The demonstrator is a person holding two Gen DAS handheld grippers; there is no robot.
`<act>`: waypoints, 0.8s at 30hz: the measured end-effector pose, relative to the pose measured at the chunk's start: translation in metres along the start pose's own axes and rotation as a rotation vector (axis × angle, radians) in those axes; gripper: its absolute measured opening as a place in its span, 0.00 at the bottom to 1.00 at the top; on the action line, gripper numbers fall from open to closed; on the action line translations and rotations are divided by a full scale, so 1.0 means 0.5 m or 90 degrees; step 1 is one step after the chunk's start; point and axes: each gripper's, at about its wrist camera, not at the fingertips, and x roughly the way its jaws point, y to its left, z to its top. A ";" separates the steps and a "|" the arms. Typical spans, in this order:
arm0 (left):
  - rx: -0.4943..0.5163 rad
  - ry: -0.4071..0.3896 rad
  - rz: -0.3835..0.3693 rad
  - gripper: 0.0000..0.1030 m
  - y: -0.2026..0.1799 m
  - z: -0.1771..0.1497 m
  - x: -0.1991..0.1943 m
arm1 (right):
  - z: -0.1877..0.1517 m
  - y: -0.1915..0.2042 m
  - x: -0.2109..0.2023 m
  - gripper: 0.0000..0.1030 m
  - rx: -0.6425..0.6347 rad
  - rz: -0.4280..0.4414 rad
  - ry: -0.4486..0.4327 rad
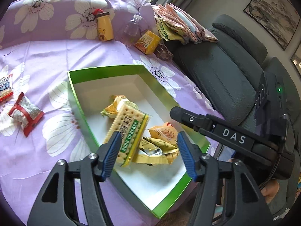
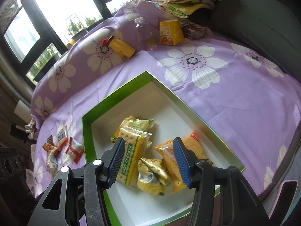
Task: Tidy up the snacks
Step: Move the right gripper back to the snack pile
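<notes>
Your left gripper (image 1: pixel 148 150) and right gripper (image 2: pixel 148 162): both wide, empty, above box (image 2: pixel 86 124) holding cracker pack (image 2: pixel 131 158); red packets (image 1: pixel 24 113) outside.

The green-walled, white-floored cardboard box (image 1: pixel 105 71) has its near corner hidden behind the black arms of the blue-padded left gripper (image 1: pixel 148 154) in the left wrist view; in the right wrist view the right gripper (image 2: pixel 150 162) covers the same part.

The transparent-wrapped cracker pack with the green label (image 1: pixel 129 130) has its lower left edge behind one blue finger (image 1: pixel 111 154).

The crumpled gold foil wrappers (image 2: pixel 152 173) overlap, so their number cannot be told.

The red-and-silver wrapped snacks (image 2: pixel 62 146) on the purple flowered cloth are too small to read.

At the left edge, another red snack (image 1: pixel 4 92) is cut off.
</notes>
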 end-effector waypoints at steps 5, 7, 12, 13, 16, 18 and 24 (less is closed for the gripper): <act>-0.043 -0.033 0.025 0.79 0.067 -0.015 -0.076 | -0.001 0.034 -0.010 0.66 -0.003 0.058 -0.022; -0.090 -0.059 0.010 0.88 0.107 -0.027 -0.117 | -0.004 0.053 -0.012 0.67 -0.009 0.072 -0.026; -0.134 -0.092 0.062 0.98 0.183 -0.045 -0.213 | -0.012 0.105 -0.009 0.77 -0.029 0.073 -0.050; -0.135 -0.095 0.088 0.99 0.196 -0.051 -0.231 | -0.014 0.115 -0.007 0.77 -0.031 0.078 -0.049; -0.128 -0.088 0.160 0.99 0.252 -0.066 -0.278 | -0.024 0.146 0.006 0.77 -0.048 0.094 -0.040; -0.145 -0.099 0.214 0.99 0.304 -0.081 -0.308 | -0.033 0.170 0.016 0.77 -0.066 0.093 -0.033; -0.208 -0.136 0.362 0.99 0.448 -0.136 -0.358 | -0.068 0.246 0.052 0.77 -0.125 0.081 -0.010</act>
